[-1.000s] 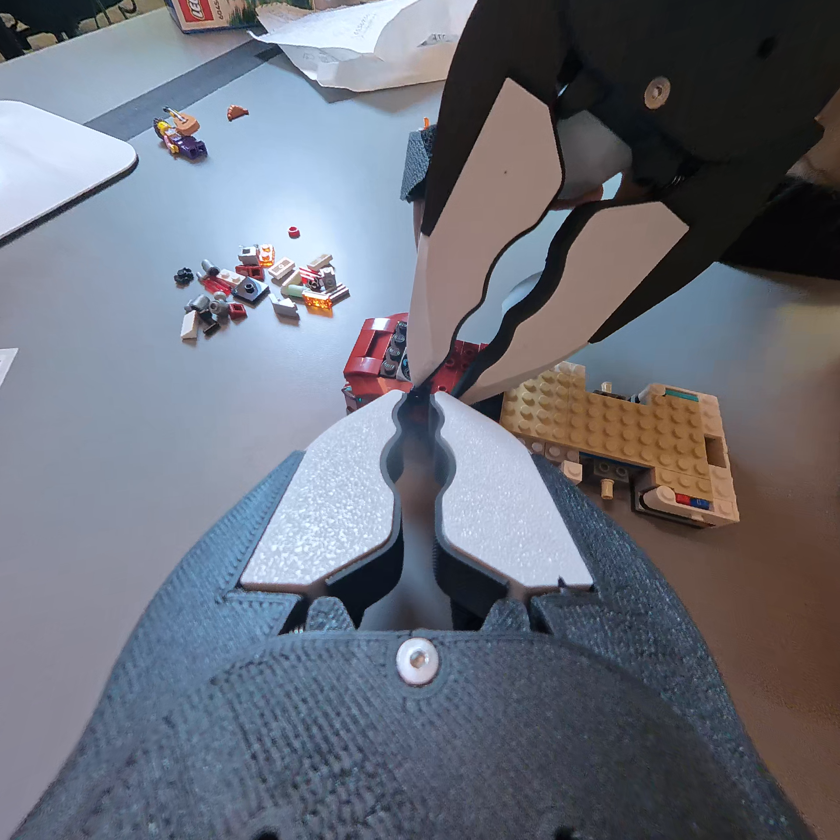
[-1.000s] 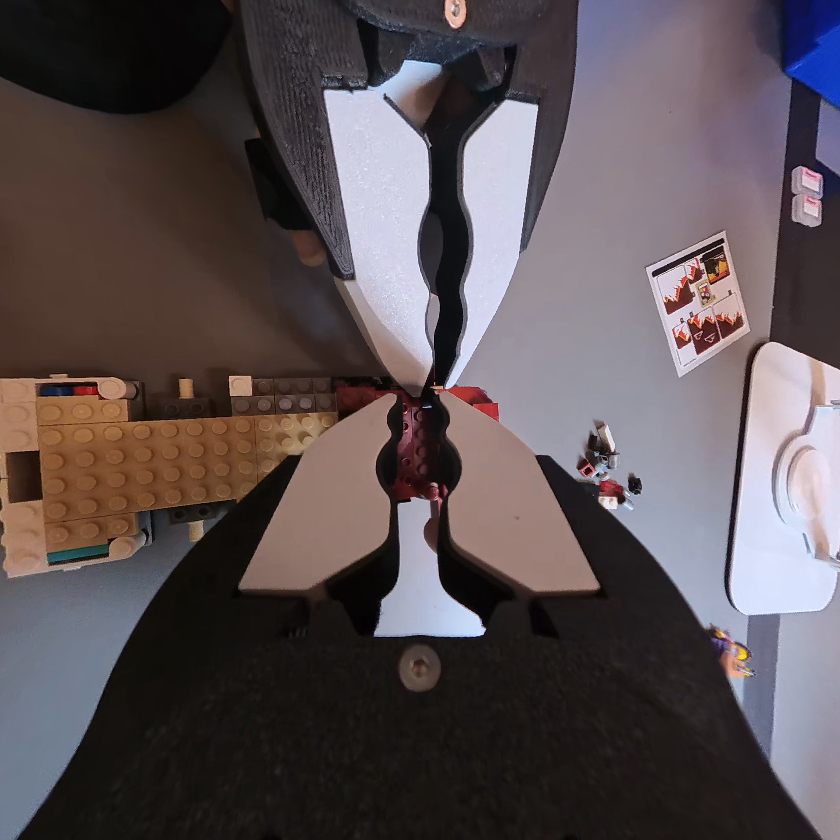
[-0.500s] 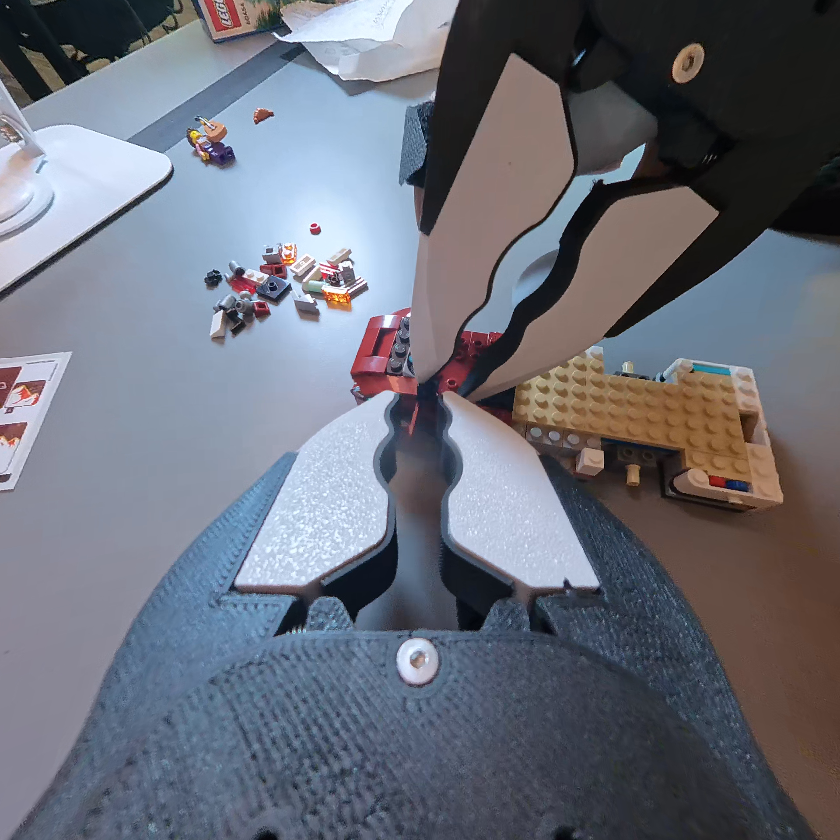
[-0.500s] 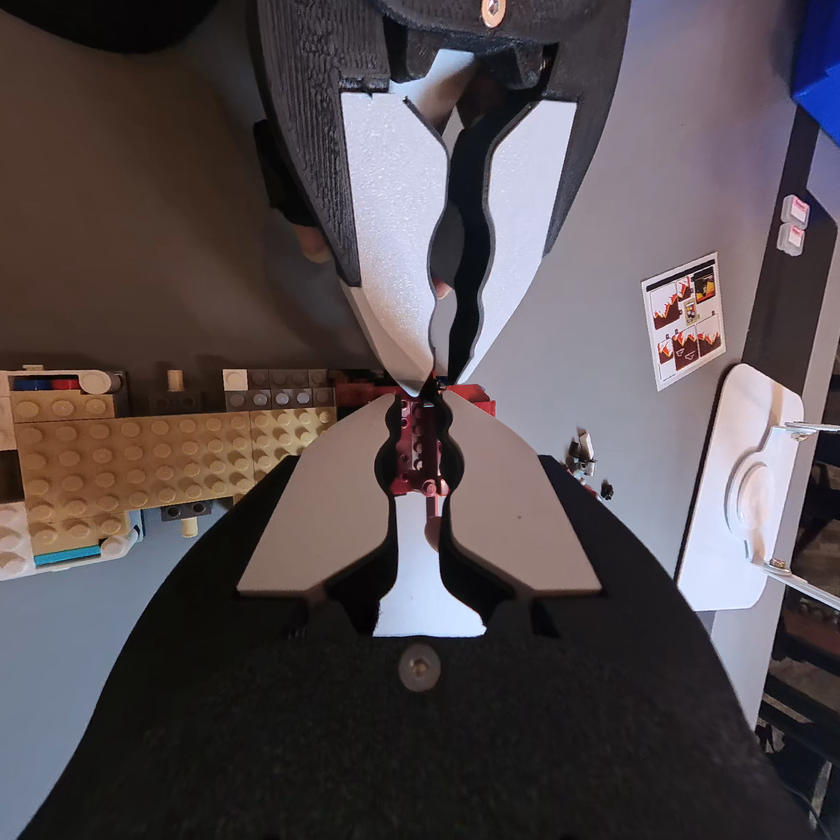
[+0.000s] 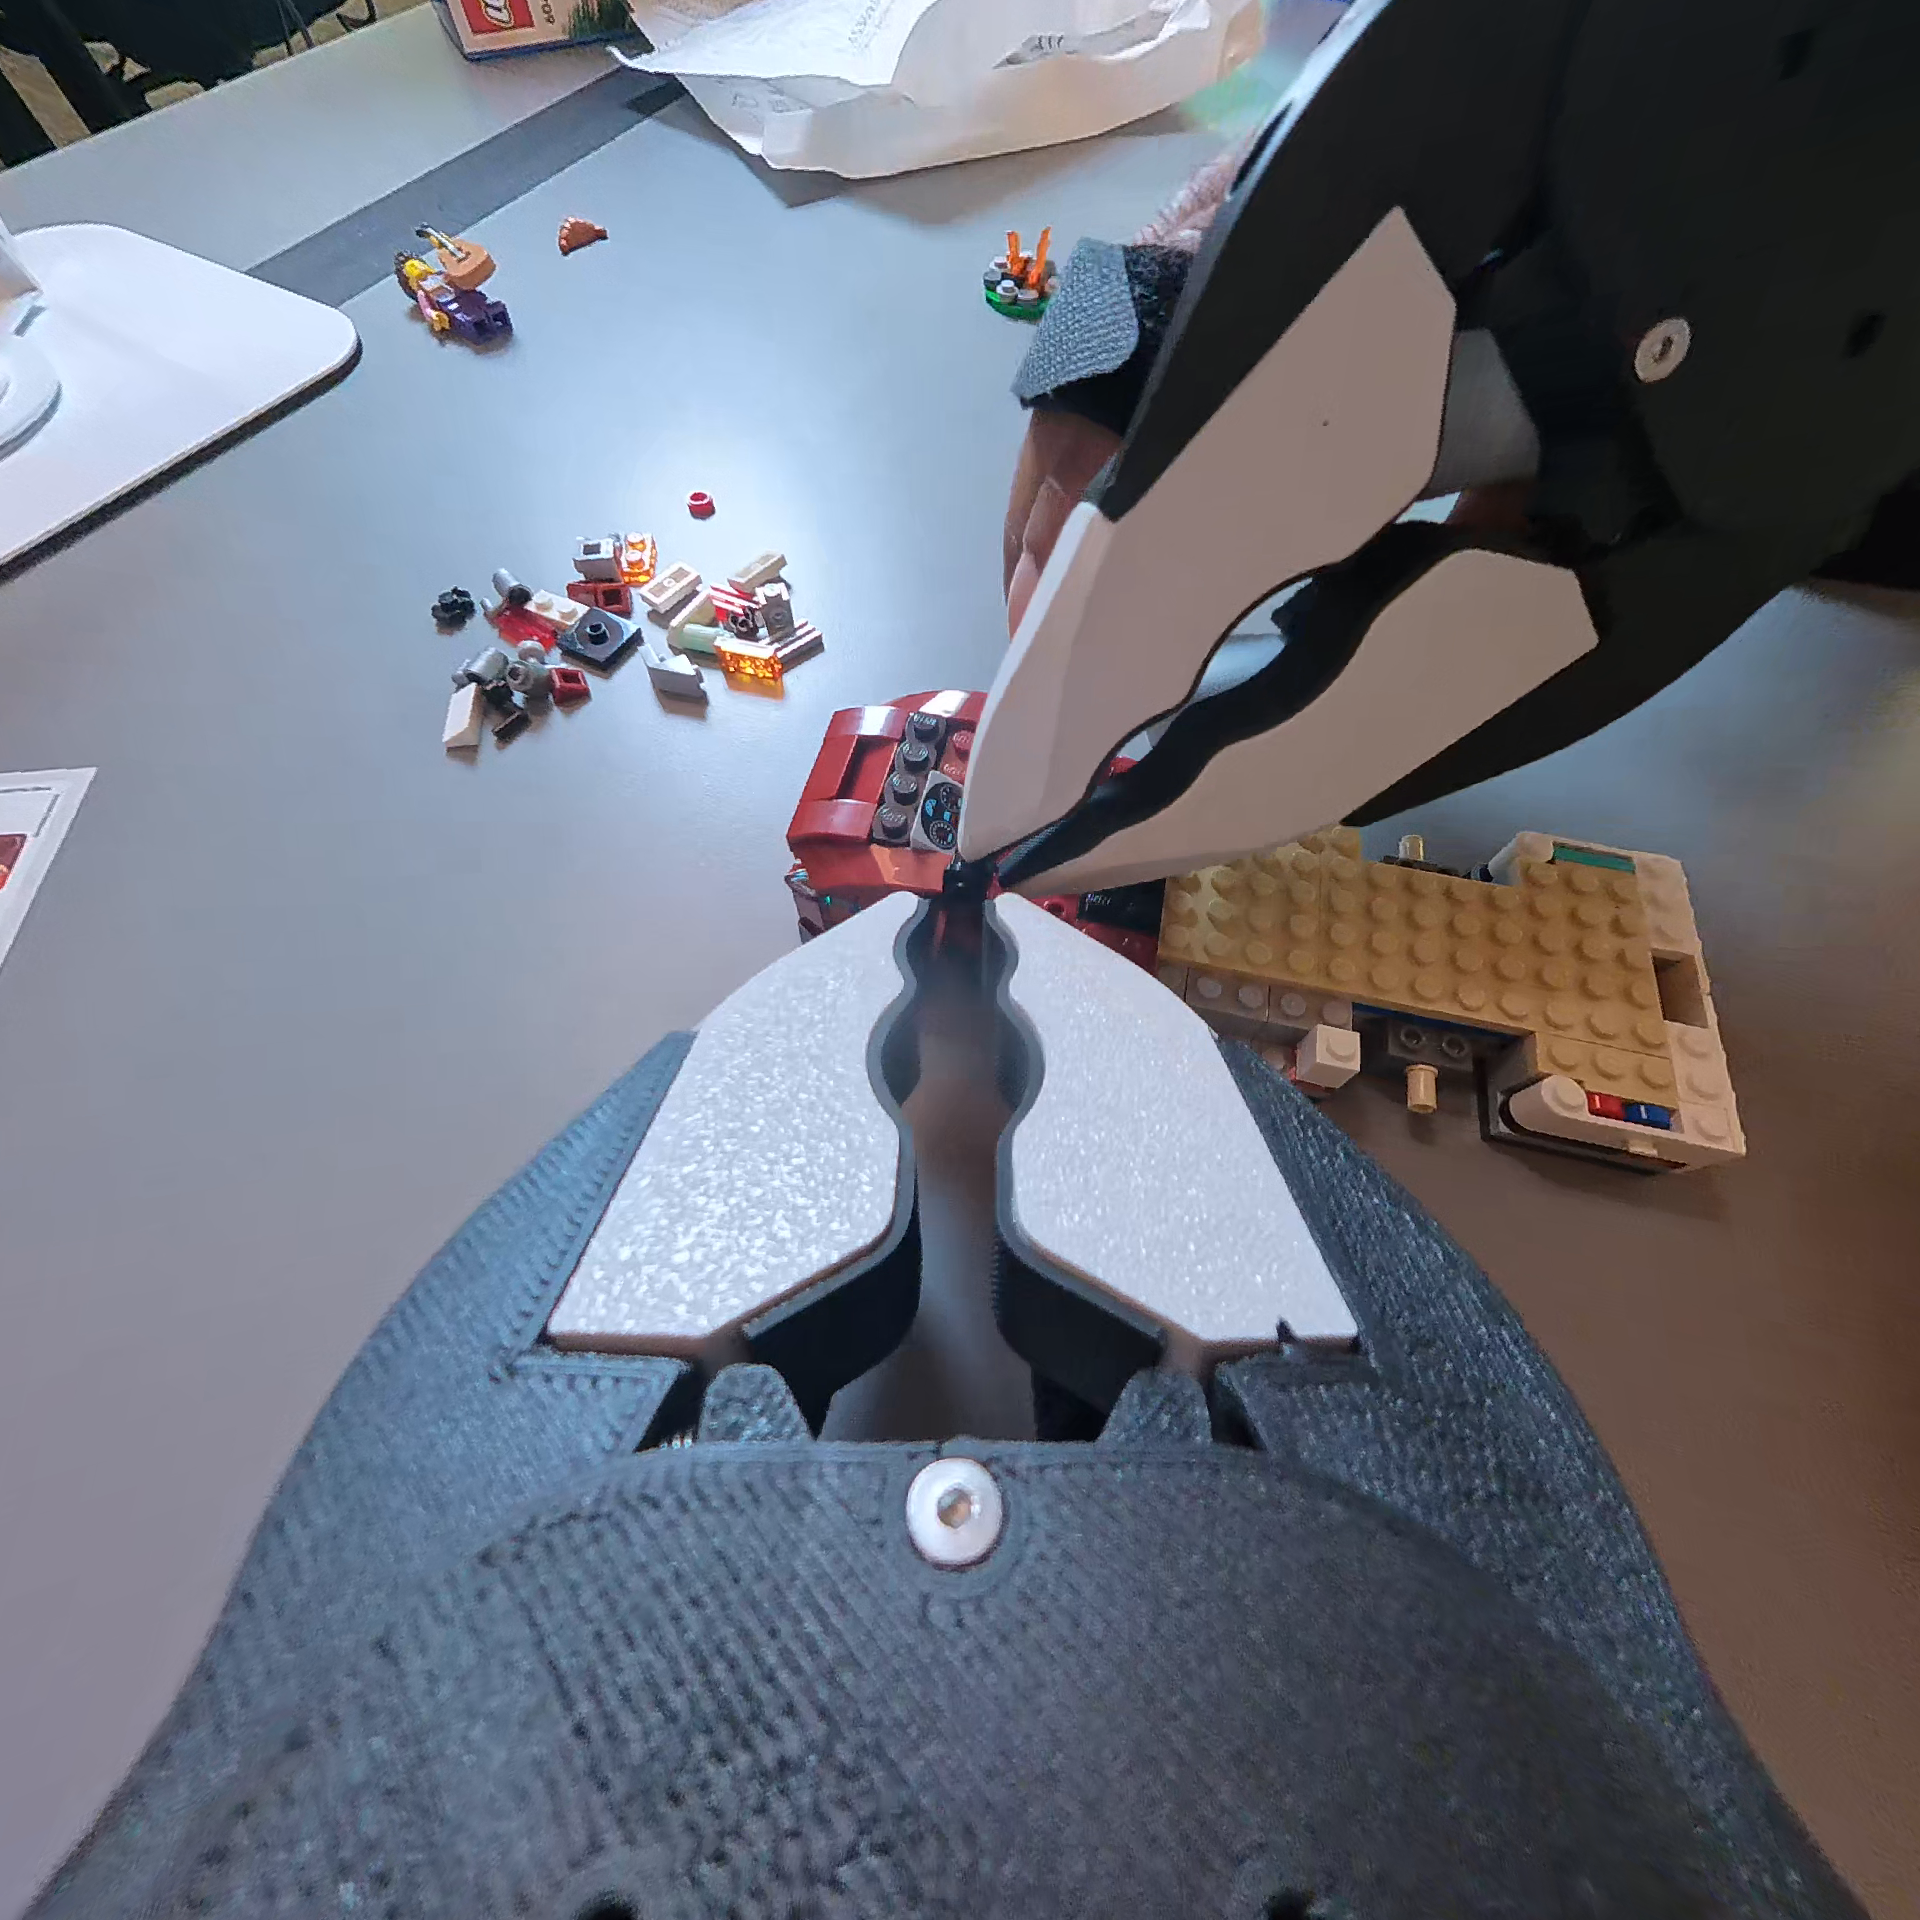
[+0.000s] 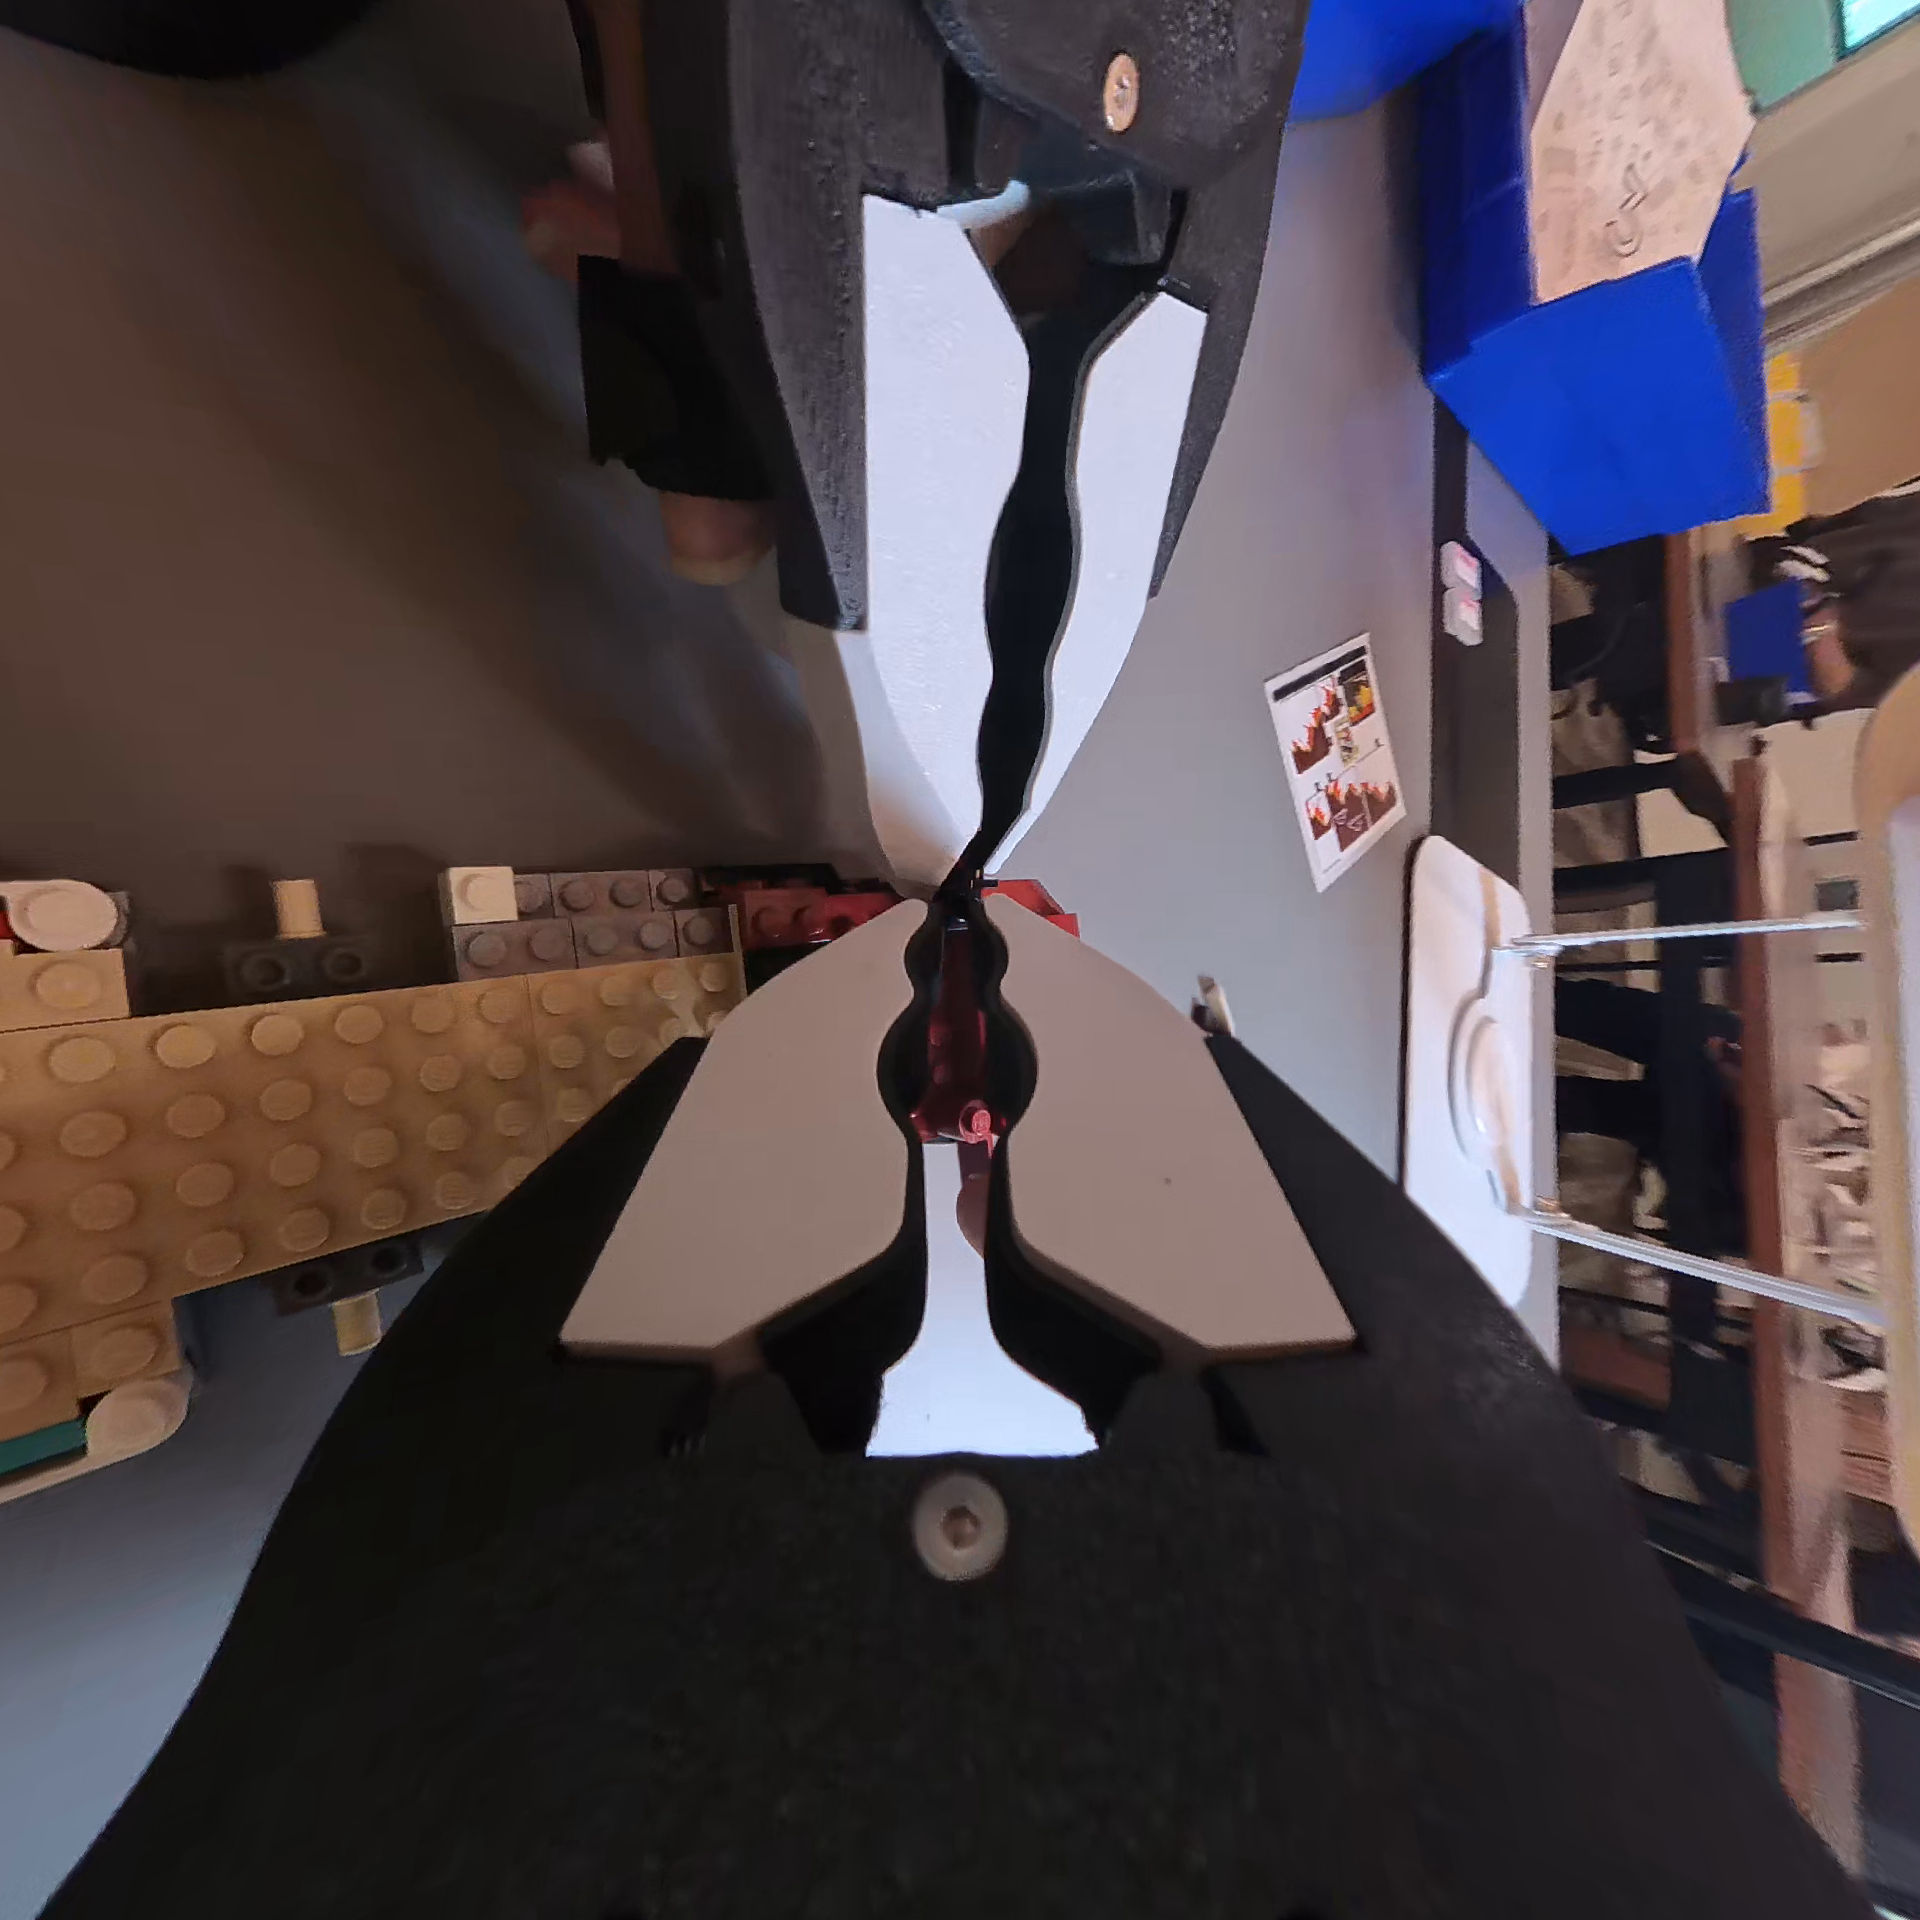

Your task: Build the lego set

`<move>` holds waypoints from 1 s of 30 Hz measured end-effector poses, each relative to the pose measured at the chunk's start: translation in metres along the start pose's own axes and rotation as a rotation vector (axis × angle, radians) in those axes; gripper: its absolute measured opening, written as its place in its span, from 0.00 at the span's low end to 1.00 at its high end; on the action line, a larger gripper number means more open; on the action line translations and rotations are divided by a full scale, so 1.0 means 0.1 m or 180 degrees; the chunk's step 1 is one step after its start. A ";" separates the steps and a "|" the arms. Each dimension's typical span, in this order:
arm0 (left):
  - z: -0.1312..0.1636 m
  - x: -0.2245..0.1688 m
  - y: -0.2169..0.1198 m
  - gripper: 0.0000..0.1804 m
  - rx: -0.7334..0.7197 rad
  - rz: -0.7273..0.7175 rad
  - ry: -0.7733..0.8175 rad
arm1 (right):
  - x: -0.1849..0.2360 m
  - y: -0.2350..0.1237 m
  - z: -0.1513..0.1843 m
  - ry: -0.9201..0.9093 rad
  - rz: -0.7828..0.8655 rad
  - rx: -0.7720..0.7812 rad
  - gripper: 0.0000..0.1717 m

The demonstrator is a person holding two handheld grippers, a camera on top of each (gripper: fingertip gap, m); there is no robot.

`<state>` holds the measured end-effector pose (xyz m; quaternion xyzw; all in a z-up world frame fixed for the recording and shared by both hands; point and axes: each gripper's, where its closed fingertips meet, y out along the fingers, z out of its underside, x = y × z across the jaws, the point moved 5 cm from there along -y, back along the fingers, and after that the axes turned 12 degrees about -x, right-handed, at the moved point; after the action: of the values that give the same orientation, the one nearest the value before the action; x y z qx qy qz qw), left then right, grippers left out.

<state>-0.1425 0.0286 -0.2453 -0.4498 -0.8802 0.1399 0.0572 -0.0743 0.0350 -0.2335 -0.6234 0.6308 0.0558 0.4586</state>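
Observation:
My two grippers meet tip to tip just above a dark red brick-built vehicle (image 5: 862, 800) on the grey table (image 5: 312, 1039). A small black piece (image 5: 961, 880) sits exactly where the tips meet. My left gripper (image 5: 961, 909) is closed narrowly on it from below. My right gripper (image 5: 987, 868) comes in from the upper right and pinches it too. In the right wrist view the right gripper (image 6: 961, 914) is shut on the black piece (image 6: 968, 896), and the left gripper (image 6: 977, 868) points down onto it. The vehicle (image 6: 790, 914) lies under them.
A tan studded plate build (image 5: 1403, 935) adjoins the vehicle on the right. A pile of loose small bricks (image 5: 623, 634), a minifigure (image 5: 452, 286), a white stand base (image 5: 156, 364) and a white bag (image 5: 935, 73) lie beyond. An instruction sheet (image 6: 1335, 764) and a blue box (image 6: 1590, 364) lie at the right. The tips of both grippers are at nearly the same place.
Both jaws widened a little half a second ago and have closed again on the black piece. The right gripper has swung lower and to the right. Both grippers stay tip to tip over the vehicle.

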 end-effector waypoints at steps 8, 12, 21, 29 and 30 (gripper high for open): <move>0.01 0.00 0.00 0.05 -0.0038 0.0036 -0.0051 | -0.03 0.01 -0.04 -0.0337 -0.0335 0.0278 0.03; 0.01 0.01 0.00 0.05 -0.0051 0.0049 -0.0073 | -0.06 0.04 -0.06 -0.0484 -0.0641 0.0419 0.03; 0.02 0.00 -0.01 0.05 -0.0052 0.0051 -0.0049 | -0.08 0.07 -0.10 -0.0848 -0.0969 0.0651 0.03; 0.02 0.00 0.00 0.05 -0.0056 0.0051 -0.0079 | -0.07 0.06 -0.10 -0.0743 -0.0898 0.0674 0.03; 0.02 0.00 0.00 0.05 -0.0057 0.0055 -0.0087 | -0.06 0.06 -0.09 -0.0722 -0.0856 0.0668 0.03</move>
<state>-0.1433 0.0281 -0.2469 -0.4559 -0.8783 0.1386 0.0399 -0.0856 0.0349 -0.2270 -0.6405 0.4886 -0.0022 0.5924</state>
